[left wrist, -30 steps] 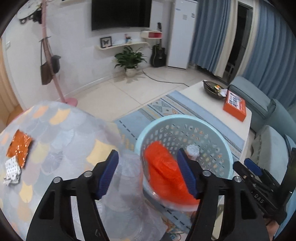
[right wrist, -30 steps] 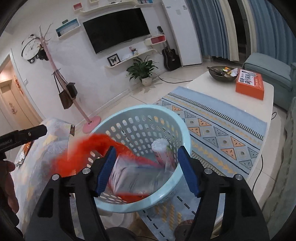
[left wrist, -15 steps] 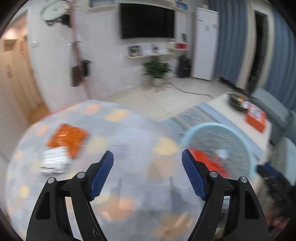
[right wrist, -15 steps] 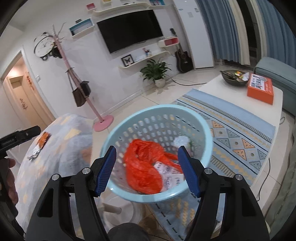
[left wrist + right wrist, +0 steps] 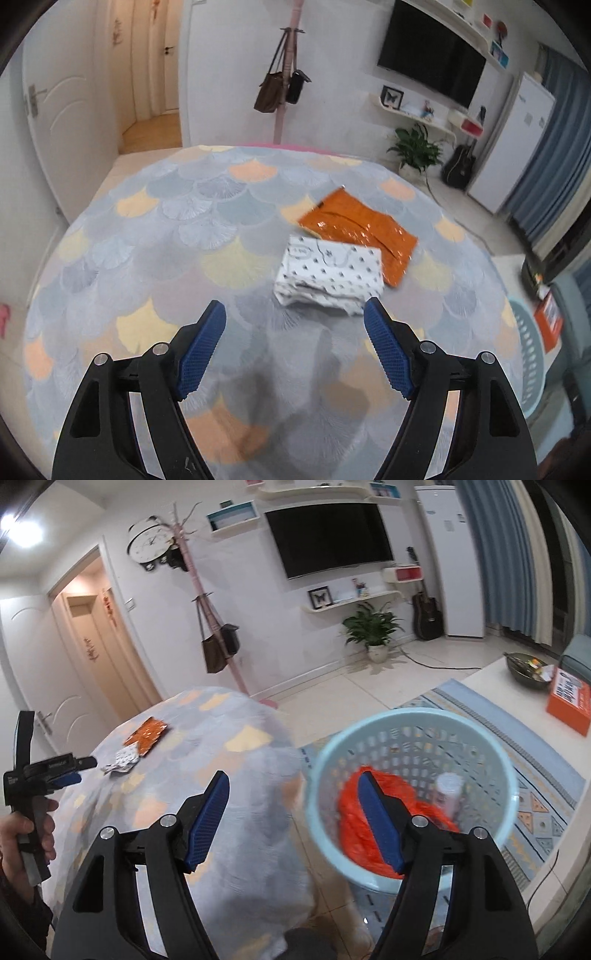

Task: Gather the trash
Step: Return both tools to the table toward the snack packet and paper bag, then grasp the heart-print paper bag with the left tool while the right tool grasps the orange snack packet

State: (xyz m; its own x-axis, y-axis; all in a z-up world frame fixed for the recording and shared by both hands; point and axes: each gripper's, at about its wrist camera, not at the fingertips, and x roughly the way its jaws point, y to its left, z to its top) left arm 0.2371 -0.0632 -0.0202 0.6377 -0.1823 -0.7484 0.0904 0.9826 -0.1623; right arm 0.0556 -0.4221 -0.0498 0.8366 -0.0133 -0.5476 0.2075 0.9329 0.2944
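A white dotted wrapper [image 5: 328, 277] and an orange foil wrapper [image 5: 360, 230] lie together on the round table [image 5: 166, 236], the white one partly over the orange one. My left gripper [image 5: 295, 332] is open and empty, hovering just short of the white wrapper. In the right wrist view both wrappers show small on the table: white wrapper [image 5: 123, 758], orange wrapper [image 5: 147, 734]. My right gripper [image 5: 293, 805] is open and empty, above the gap between the table and the light blue basket [image 5: 413, 720]. The basket holds an orange plastic bag [image 5: 351, 819] and a white bottle [image 5: 448, 790].
A pink coat stand with bags [image 5: 214, 642] stands behind the table. A low white coffee table [image 5: 517, 698] carries an orange box [image 5: 569, 705] and a dark bowl [image 5: 526, 666]. A patterned rug [image 5: 546, 775] lies under the basket. The left gripper shows at the left edge [image 5: 48, 771].
My left gripper swung from over the basket to the table and now faces the two wrappers. My right gripper shifted left, away from above the basket. The orange bag now lies in the basket.
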